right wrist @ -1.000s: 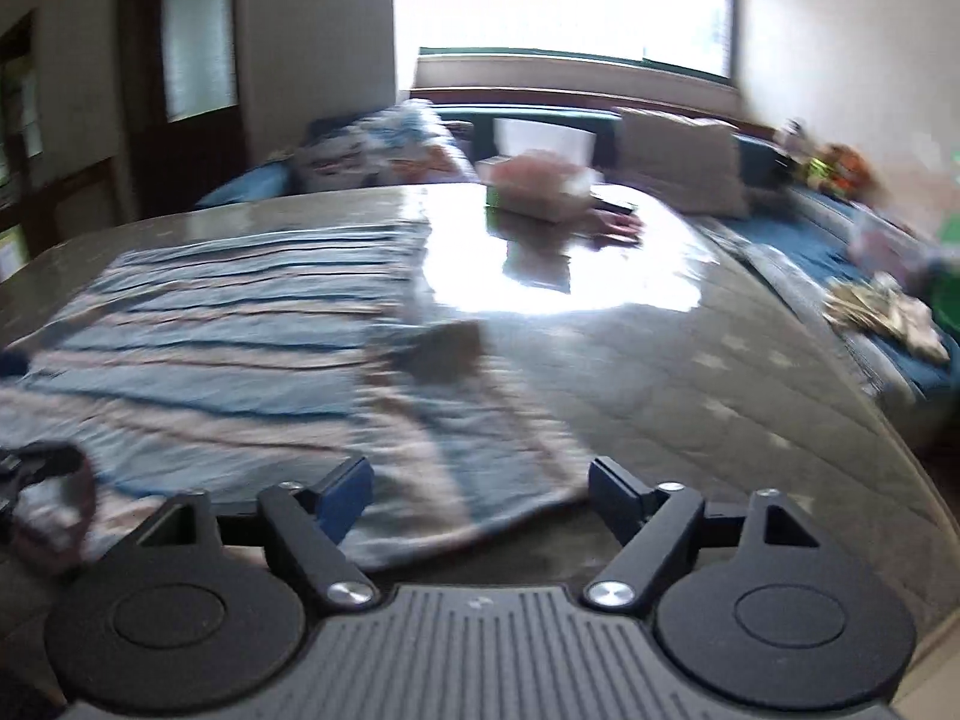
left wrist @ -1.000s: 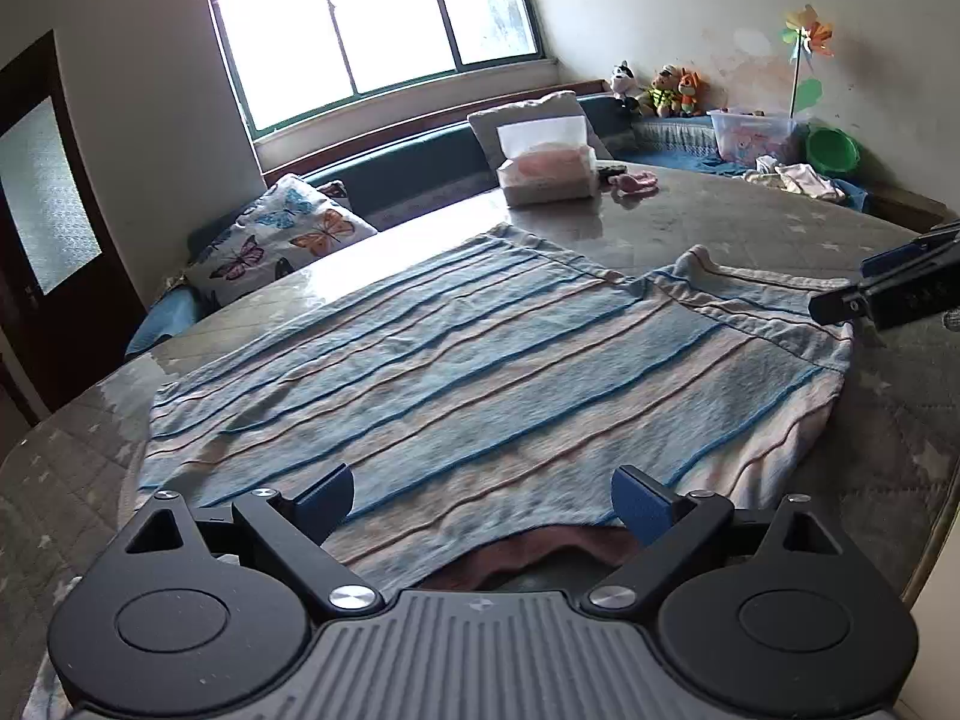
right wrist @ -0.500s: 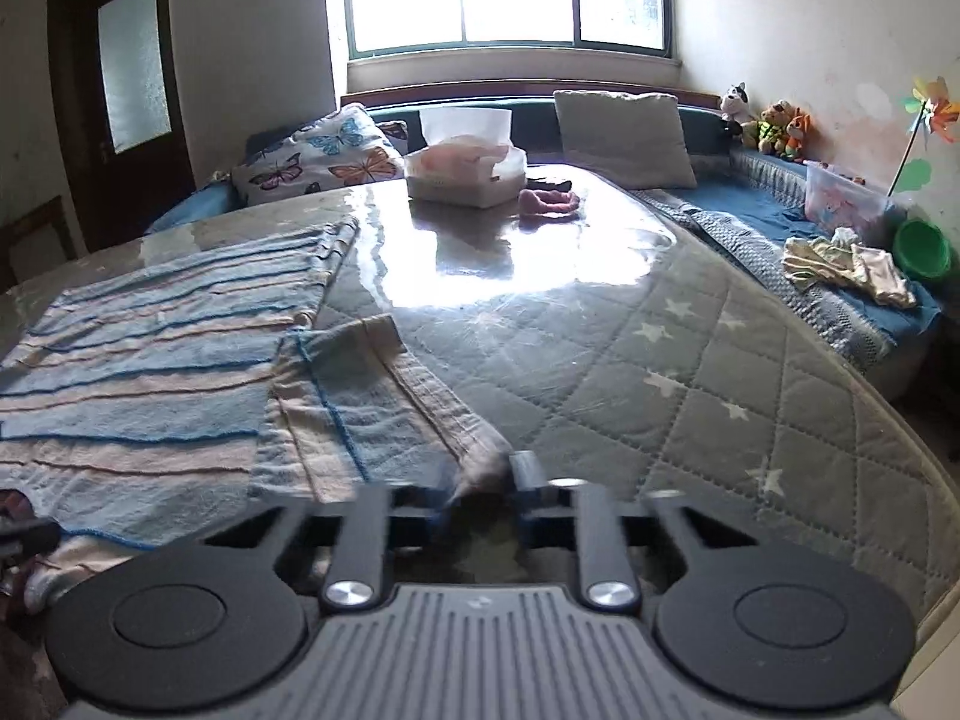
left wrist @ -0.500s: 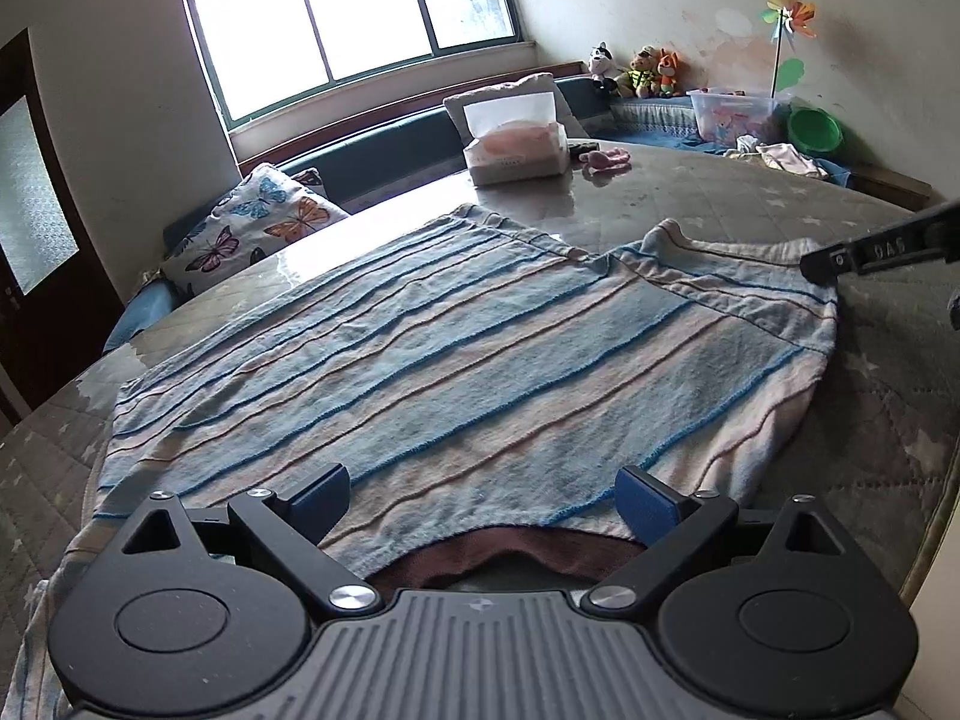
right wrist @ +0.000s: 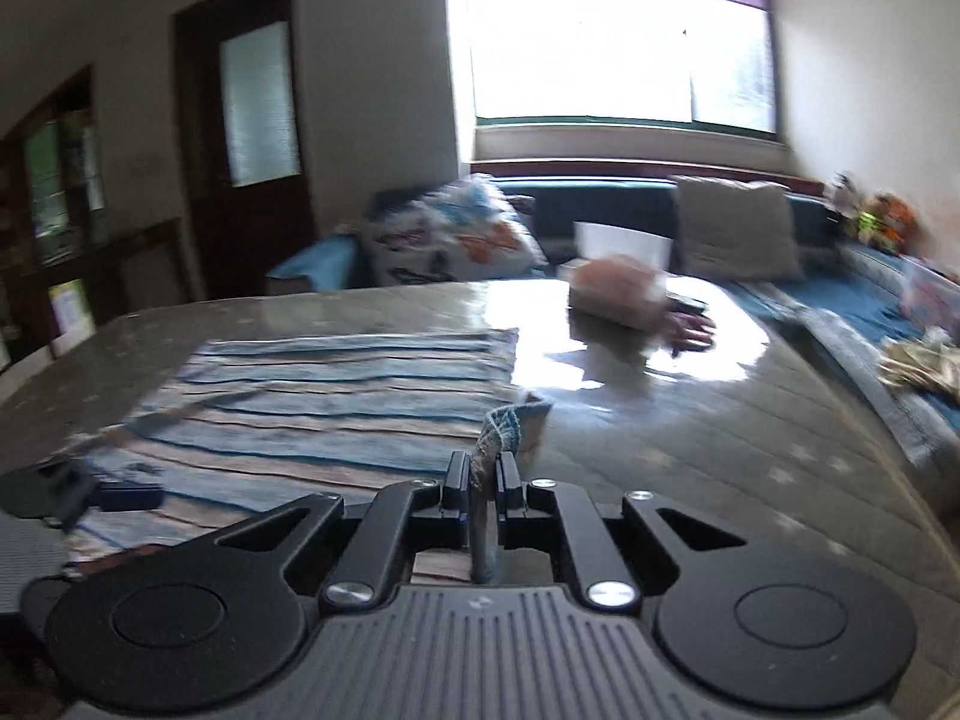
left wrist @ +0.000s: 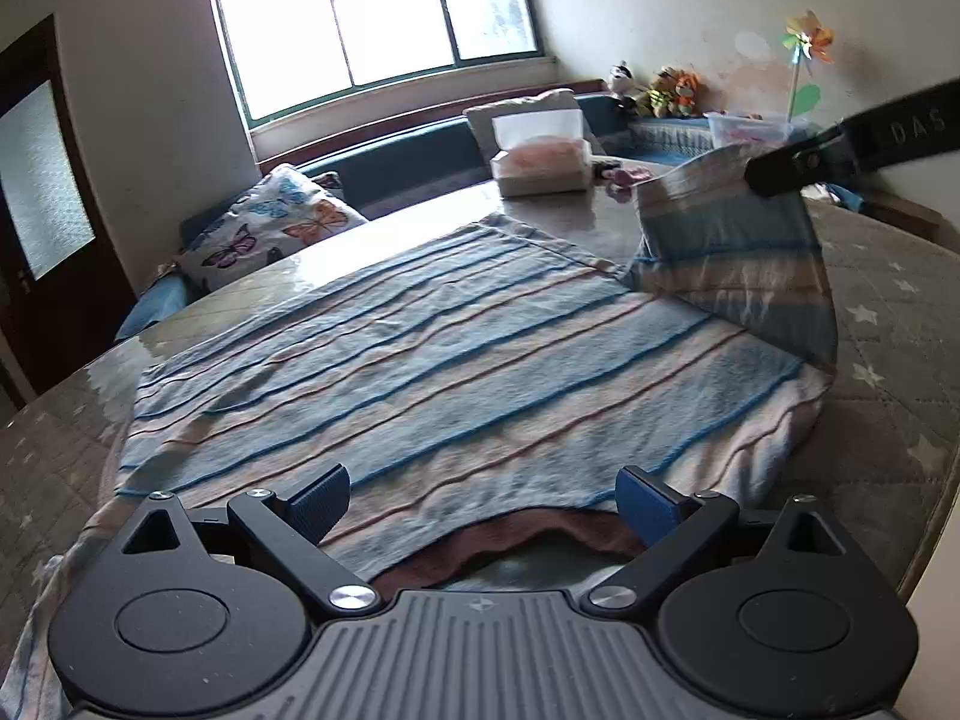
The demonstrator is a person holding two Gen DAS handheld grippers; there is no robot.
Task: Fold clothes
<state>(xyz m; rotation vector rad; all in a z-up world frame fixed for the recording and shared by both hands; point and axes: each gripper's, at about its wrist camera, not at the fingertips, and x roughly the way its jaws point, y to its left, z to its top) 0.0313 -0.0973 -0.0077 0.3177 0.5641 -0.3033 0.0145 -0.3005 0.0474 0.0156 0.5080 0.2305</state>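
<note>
The striped garment, pale blue and cream with thin brown and blue lines, lies spread flat on the table straight ahead of the left gripper, its brown neckline nearest that gripper's body. The left gripper's blue-padded fingers stand wide apart just above the near hem, with nothing between them.

Ahead and to the right of the left gripper, one sleeve is raised off the table and hangs as a slanted flap. The right gripper has it pinched: in the right wrist view its two fingers are closed tight on a thin bunch of striped cloth that sticks up between them. From the left wrist view only one dark finger of that gripper shows, cut off by the frame edge, with part of a printed word on it too short to read.

The garment's near-left edge runs under the left gripper's body and is hidden. The right wrist view is motion-blurred; the dark shape with a blue pad at its left edge is probably the left gripper, though hard to make out.

Beyond the garment stands a tissue box, with a small pink item just right of it, unclear what. Farther off are a butterfly cushion, a bench under the window, and soft toys.
</note>
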